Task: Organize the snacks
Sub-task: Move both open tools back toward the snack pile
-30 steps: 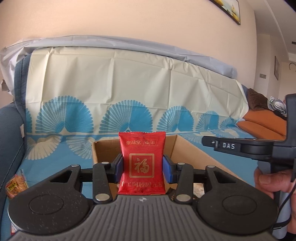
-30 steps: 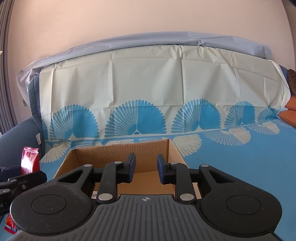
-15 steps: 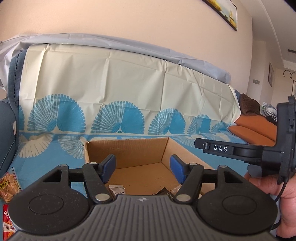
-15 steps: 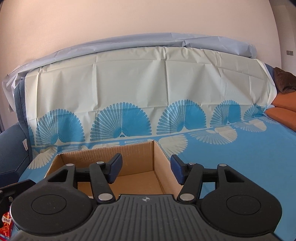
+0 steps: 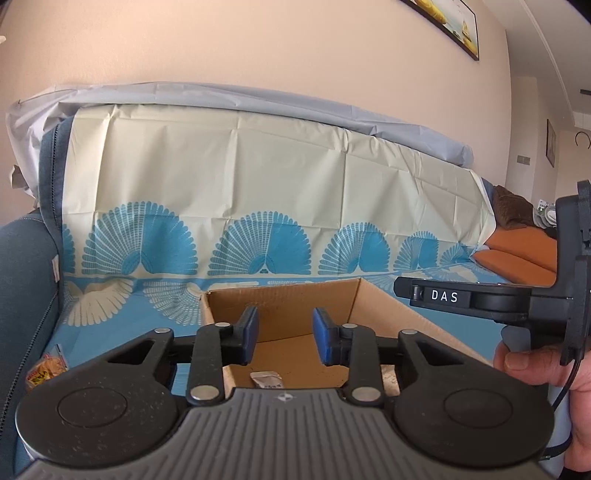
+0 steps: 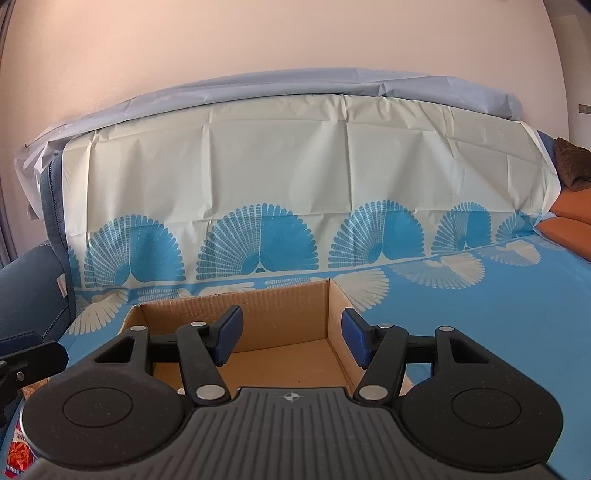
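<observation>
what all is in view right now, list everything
cardboard box: 1, brown, open, on the blue cover in front of both grippers
silver packet: 1, on the box floor, near edge
orange snack packet: 1, on the cover left of the box
red packet: 1, bottom left corner of the right wrist view
patterned cover: 1, cream and blue fans, over the sofa
orange cushions: far right
framed picture: 1, on the wall
left hand-held gripper: jaws apart, empty
right hand-held gripper: jaws apart, empty
hand: 1, holding the right gripper's handle
</observation>
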Tool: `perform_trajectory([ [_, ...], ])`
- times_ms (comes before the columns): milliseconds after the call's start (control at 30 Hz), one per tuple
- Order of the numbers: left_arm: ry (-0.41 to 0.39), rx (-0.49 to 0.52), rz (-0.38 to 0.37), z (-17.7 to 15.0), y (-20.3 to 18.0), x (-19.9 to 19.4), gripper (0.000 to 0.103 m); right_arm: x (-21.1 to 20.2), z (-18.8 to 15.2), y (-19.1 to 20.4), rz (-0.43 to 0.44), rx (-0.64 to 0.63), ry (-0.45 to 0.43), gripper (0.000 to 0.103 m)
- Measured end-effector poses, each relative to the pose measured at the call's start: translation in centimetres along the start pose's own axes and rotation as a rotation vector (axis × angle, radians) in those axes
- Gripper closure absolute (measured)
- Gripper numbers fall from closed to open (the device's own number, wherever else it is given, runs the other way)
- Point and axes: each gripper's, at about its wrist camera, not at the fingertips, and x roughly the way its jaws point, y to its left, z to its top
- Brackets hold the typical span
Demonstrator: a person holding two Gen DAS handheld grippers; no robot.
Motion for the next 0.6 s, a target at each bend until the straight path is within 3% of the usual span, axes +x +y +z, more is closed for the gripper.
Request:
perform_trajectory([
  [300,-0.006,0.021,0.038,0.1,2.4,-3.3,0.083,-1.0,-0.4,2.7,0.048,0.035,-0.003,0.045],
  [467,0.005,0.051,0.137,1.1,5.6,-4.1,0.084,-1.4,-0.7,4.8,0.113,0.054,0.002,0.064],
  [600,0.041,0.042,0.217,1.7,9.6,-3.8,0.084,-1.7,-0.9,6.8,0.169,0.049,0.004,0.071],
])
